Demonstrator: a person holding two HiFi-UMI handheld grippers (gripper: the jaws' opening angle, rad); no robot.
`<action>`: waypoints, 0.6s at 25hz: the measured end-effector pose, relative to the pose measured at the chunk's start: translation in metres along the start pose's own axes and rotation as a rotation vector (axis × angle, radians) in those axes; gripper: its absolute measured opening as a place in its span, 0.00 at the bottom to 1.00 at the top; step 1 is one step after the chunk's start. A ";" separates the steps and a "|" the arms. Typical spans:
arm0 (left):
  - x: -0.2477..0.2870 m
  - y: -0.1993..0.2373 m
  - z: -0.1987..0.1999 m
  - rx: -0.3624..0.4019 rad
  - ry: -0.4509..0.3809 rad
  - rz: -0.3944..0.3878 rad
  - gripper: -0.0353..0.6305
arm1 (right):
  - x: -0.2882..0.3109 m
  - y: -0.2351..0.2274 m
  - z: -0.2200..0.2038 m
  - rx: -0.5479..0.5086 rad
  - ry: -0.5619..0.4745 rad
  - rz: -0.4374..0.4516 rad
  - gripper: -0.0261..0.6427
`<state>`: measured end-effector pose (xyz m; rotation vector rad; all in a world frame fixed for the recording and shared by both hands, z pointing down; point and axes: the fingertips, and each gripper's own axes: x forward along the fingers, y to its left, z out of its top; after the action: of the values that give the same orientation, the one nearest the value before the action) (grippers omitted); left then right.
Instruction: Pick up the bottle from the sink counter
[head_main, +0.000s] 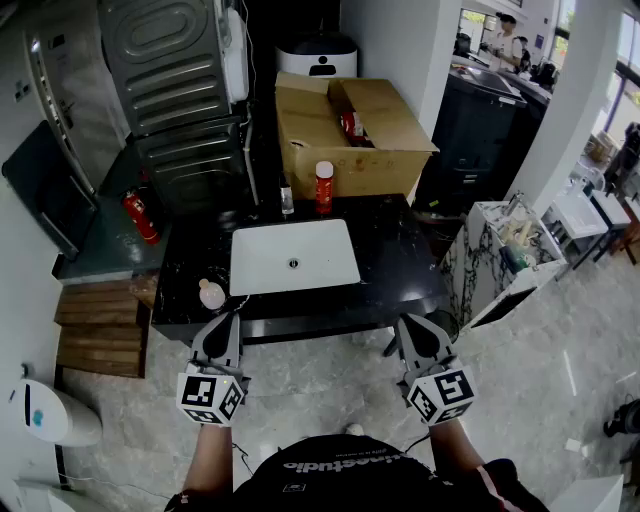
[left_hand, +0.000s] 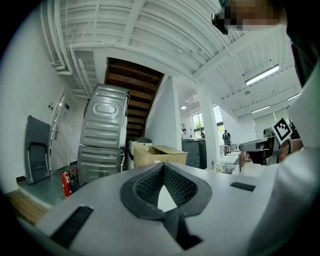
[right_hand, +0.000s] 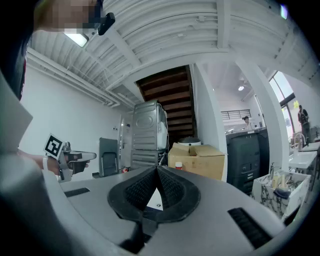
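**Both grippers are hovering shut and empty, likely staged for a reach over the counter.**
The left gripper (head_main: 222, 320), fingers closed on nothing, is hanging just short of the counter's (head_main: 400, 270) front edge, near a small pale bottle (head_main: 211, 294). Past the open white sink (head_main: 270, 262), a red bottle (head_main: 324, 188) is crowding the cardboard box (head_main: 350, 150). The right gripper (head_main: 412, 328), fingers likewise closed, is hovering over free floor.

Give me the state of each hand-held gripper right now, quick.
Left hand-held gripper: closed, holding nothing.
Right hand-held gripper: closed, holding nothing.
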<state>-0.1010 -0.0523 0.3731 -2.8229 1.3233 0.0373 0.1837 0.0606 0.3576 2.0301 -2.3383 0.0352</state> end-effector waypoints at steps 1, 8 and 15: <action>0.001 0.001 0.000 0.000 -0.003 0.000 0.08 | 0.002 0.000 0.000 -0.002 -0.001 0.002 0.10; 0.002 0.008 -0.003 -0.005 -0.007 0.000 0.07 | 0.009 0.006 -0.001 -0.013 -0.005 0.007 0.10; -0.004 0.016 -0.009 -0.012 0.003 -0.001 0.08 | 0.010 0.018 -0.001 -0.005 -0.012 0.012 0.10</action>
<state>-0.1159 -0.0593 0.3817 -2.8349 1.3271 0.0411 0.1648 0.0533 0.3593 2.0196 -2.3552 0.0180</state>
